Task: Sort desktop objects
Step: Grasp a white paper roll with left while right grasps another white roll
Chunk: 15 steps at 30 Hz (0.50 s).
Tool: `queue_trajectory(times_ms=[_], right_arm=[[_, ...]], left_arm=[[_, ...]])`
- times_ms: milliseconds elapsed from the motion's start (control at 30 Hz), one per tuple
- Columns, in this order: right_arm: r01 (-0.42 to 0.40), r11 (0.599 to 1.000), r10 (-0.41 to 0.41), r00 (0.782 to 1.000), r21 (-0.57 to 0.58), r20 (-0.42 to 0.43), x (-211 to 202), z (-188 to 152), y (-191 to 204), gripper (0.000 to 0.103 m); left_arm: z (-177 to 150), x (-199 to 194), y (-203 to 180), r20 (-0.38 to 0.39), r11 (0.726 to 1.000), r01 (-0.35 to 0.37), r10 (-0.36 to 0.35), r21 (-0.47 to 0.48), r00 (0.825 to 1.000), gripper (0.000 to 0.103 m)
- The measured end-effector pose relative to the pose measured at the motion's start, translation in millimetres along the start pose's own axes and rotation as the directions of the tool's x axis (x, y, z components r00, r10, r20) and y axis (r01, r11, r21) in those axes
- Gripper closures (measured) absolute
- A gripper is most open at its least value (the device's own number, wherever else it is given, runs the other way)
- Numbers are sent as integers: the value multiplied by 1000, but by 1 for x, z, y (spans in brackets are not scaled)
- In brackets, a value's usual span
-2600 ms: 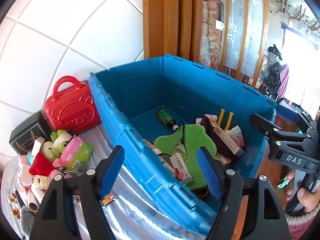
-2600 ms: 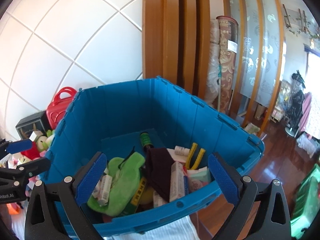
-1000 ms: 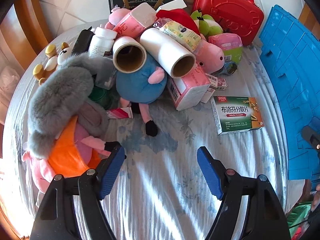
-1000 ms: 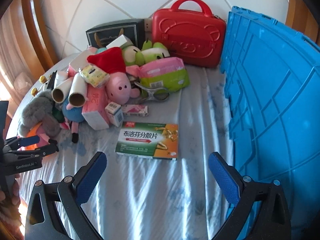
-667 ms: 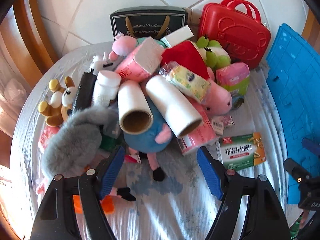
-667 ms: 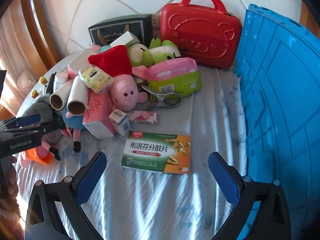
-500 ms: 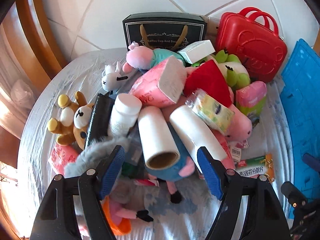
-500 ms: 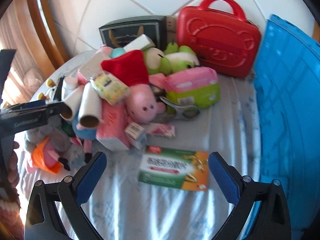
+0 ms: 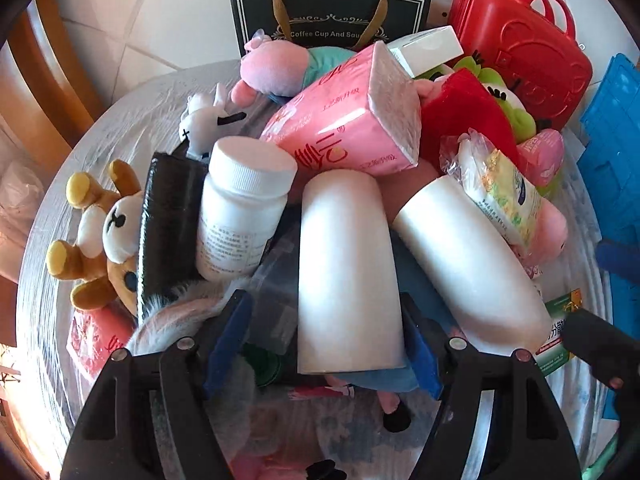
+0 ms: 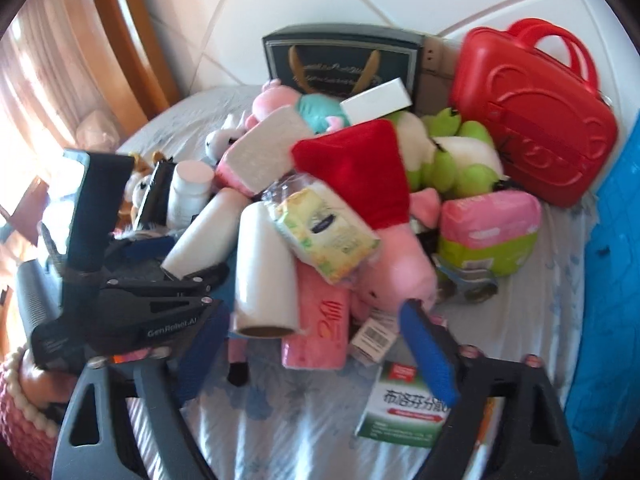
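Since half a second ago my left claw has pushed into the pile, its spread jaws now flanking one of two smooth white rolls; contact I cannot tell. My right claw gapes empty over the cloth-covered surface. At 12 o'clock sit one ribbed white bottle, one glossy pink tissue pack, one red hard case.

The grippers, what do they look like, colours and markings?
Both alike: the left gripper and right gripper have black plastic arms with slots and silver screws, tipped with ribbed blue pads. The left's side reads "GenRobot.AI" in white. A pink knitted cuff shows beneath.
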State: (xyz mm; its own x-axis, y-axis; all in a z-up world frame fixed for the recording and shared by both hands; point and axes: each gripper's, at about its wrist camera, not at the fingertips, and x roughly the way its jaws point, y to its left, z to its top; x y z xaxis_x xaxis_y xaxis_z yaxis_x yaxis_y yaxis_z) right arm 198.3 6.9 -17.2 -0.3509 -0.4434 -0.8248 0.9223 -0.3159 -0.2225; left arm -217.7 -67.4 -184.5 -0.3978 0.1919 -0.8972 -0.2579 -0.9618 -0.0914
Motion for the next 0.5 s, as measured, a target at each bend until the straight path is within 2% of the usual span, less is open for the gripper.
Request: queue_trajectory(times_ms=[33,67,200,333,400,467,500], right_arm=[[-2,1000,2,1000,-8,-16,7,3,5,47],[-6,1000,5,999,-12,-32,14,5,8,48],[-53,999,53,995,6,-80,36,13,12,49],[-75,997,76,992,10,-97,45,24,12,49],[-72,997,71,990,-2,-119,52,28,15,44],[-59,998,56,988,-20,-142,62,29,21,44],[-54,998,50,988,-25,-148,67,30,23,48]], left_arm=[[2,-1,-1,10,1000,0,0,14,1000,31],[5,-1,-2,14,1000,0,0,28,1000,31],[8,6,-2,8,998,-17,17,63,1000,30],[5,7,6,8,998,-6,6,58,1000,29],[3,8,4,10,997,-17,16,79,1000,29],[2,9,4,14,996,-17,16,84,1000,29],[1,10,4,10,997,-25,24,75,1000,29]])
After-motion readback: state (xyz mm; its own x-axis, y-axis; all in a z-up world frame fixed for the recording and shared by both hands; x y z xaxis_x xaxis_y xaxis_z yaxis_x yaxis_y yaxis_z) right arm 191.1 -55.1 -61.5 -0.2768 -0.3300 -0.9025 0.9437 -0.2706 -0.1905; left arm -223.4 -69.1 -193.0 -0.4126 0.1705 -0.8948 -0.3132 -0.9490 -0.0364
